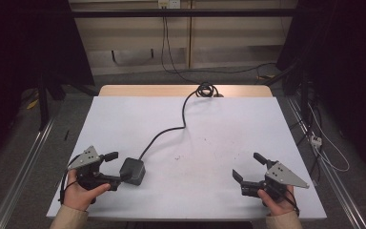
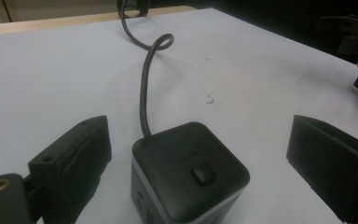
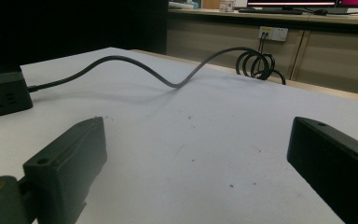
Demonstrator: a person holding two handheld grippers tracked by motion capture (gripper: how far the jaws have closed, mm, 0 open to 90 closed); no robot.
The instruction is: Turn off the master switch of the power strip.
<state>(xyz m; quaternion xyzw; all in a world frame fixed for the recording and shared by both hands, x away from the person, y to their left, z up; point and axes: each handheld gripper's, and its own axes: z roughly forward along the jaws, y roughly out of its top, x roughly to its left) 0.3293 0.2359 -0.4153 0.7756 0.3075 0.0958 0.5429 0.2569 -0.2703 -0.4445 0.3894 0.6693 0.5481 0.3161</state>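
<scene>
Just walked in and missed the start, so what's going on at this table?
A person holds a hand-held gripper in each hand over a white table. The left hand-held gripper is open, its jaws on either side of a dark cube-shaped power strip without touching it. The strip's cable runs to a coil at the table's far edge. The right hand-held gripper is open over bare table, holding nothing.

Bare white table (image 1: 209,143) between both grippers, cord (image 1: 171,129) crossing its far left, cube socket (image 1: 132,171) blocking near left
</scene>
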